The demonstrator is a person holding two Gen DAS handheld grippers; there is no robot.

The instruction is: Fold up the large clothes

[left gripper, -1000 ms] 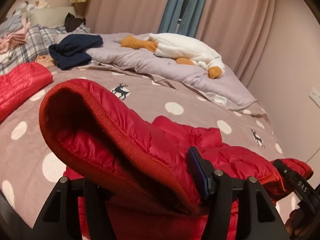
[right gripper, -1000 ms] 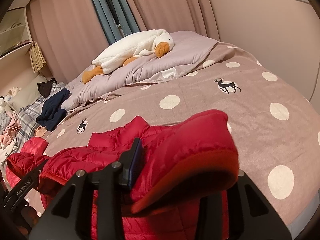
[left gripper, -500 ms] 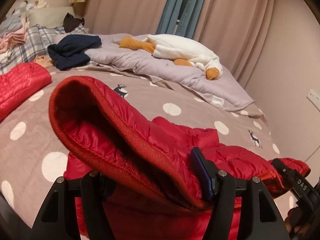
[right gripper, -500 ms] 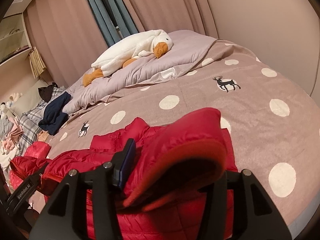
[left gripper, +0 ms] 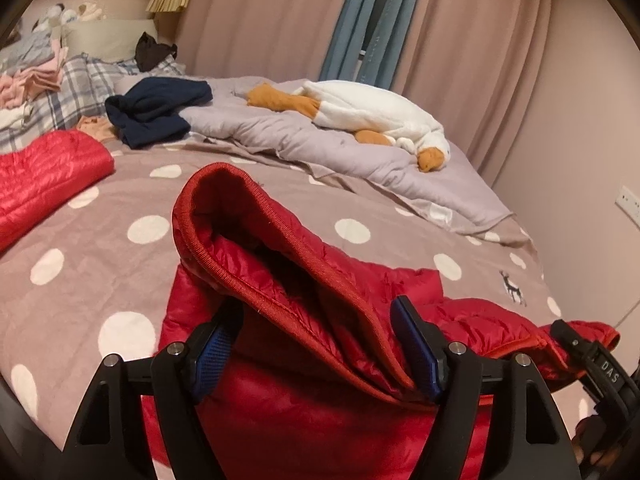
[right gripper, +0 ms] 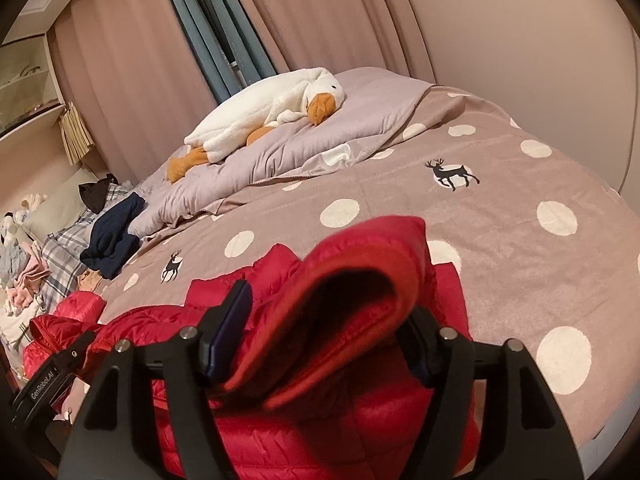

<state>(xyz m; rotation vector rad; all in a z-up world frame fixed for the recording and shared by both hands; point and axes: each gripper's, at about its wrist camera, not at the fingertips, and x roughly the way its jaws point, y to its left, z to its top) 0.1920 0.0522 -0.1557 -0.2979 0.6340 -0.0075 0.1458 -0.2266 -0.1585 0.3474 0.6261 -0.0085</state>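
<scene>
The left gripper (left gripper: pixel 320 344) fingers pinch a fold of the puffy red quilted jacket (left gripper: pixel 304 412). The right gripper (right gripper: pixel 324 336) fingers pinch another fold. The jacket lies under them on the spotted brown blanket (right gripper: pixel 500 264).

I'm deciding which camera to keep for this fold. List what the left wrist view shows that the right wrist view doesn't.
Left wrist only: the long stretch of red sleeve lying on the bedspread at far left, and the right tool at the edge.

Right wrist only: the shelf at upper left, and the left tool.

Both: the red down jacket pinched in each tool, the goose plush, the navy garment and the polka-dot bedspread.
</scene>
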